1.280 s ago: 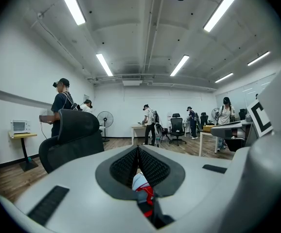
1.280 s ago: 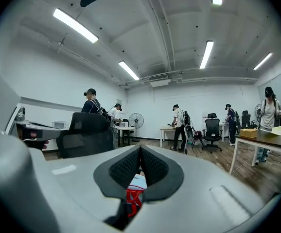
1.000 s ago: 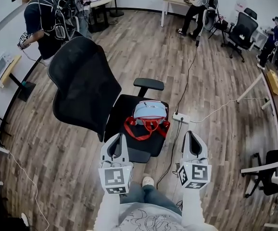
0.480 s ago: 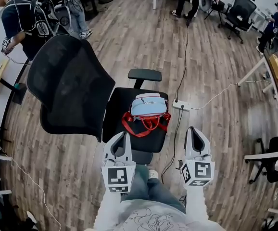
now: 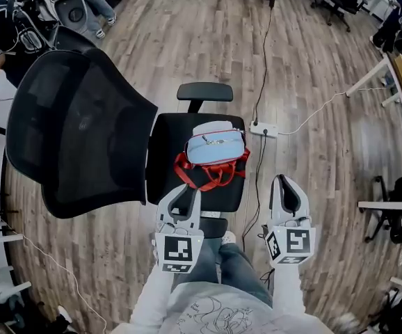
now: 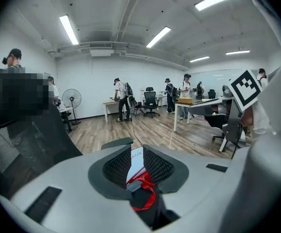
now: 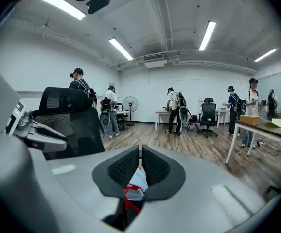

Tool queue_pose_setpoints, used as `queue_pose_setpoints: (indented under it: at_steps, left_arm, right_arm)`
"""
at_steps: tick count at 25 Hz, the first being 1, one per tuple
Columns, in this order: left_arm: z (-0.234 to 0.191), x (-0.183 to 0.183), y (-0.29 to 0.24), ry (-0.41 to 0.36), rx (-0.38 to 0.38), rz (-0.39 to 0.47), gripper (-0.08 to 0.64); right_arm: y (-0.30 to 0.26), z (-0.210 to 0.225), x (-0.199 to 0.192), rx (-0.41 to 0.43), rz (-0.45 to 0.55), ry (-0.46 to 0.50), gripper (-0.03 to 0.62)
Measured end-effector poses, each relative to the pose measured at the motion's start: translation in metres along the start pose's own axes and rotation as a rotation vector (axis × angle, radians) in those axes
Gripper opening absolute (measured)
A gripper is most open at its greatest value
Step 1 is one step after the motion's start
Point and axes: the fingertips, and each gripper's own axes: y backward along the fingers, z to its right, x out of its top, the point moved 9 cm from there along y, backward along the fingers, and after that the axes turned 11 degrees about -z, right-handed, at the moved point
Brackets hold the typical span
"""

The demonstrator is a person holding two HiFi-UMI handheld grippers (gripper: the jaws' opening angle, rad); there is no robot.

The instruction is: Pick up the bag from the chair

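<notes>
left gripper (image 5: 187, 195), jaws just opening with nothing between, lines up on the red straps (image 5: 211, 177) of the bag (image 5: 215, 147) on the chair (image 5: 167, 152); right gripper (image 5: 285, 181) is closed, empty.

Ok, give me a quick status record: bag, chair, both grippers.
bag: light blue, red straps, lying on the seat, not gripped
chair: black, mesh back, seat bare left of the bag
left gripper: jaws have just been opening, now slightly apart, nothing between them, short of the bag
right gripper: jaws together, empty, right of the seat
</notes>
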Motion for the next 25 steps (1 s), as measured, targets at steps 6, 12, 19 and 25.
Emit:
queue_pose_setpoints:
  at_steps: [6,12,19,25]
  left_arm:
    - [0.001,-0.016,-0.043,-0.112,-0.133,-0.085,0.141]
    - [0.004,-0.025,-0.078,-0.224,-0.243,-0.156,0.17]
    - [0.018,-0.039,-0.112,-0.407,-0.354,-0.305,0.227]
    - [0.035,-0.054,-0.138,-0.543,-0.44,-0.455,0.229]
  right_arm:
    - [-0.014,0.004,-0.01,-0.052,-0.029,-0.024,0.031]
    - [-0.018,0.008,-0.021,-0.101,-0.059,-0.044,0.031]
    - [-0.019,0.012,-0.038,-0.136,-0.102,-0.071,0.031]
    - [-0.02,0.012,-0.05,-0.152,-0.127,-0.095,0.031]
